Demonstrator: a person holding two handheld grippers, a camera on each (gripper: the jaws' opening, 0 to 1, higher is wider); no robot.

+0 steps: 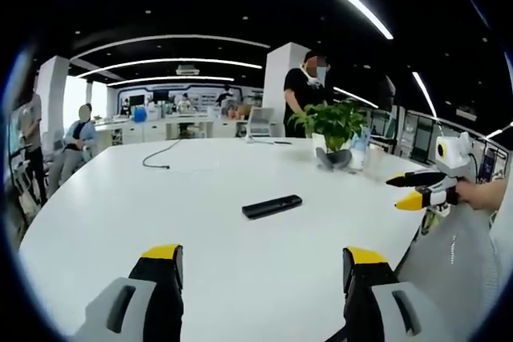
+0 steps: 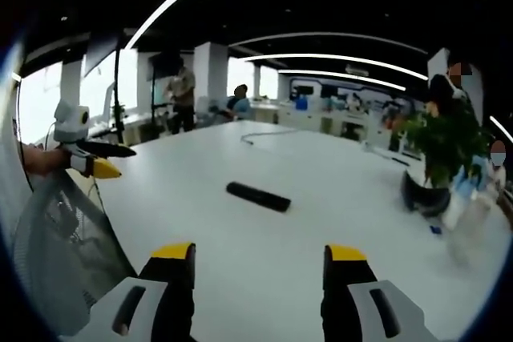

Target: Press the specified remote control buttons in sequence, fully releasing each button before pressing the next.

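Note:
A black remote control (image 1: 272, 207) lies flat on the white table (image 1: 160, 198), a little beyond my left gripper (image 1: 264, 258), whose jaws stand wide open with nothing between them. My right gripper (image 1: 398, 194) hangs open at the table's right edge, held by a hand. In the right gripper view the remote (image 2: 258, 196) lies ahead of my right gripper (image 2: 258, 252), also wide open and empty. My left gripper (image 2: 126, 161) shows at the left edge of the table, jaws apart. Neither gripper touches the remote.
A potted green plant (image 1: 333, 122) stands at the table's far right, with a clear cup (image 1: 373, 160) beside it. A cable (image 1: 160, 155) lies on the far side. A mesh chair back (image 2: 56, 238) is close at the left. People stand and sit beyond the table.

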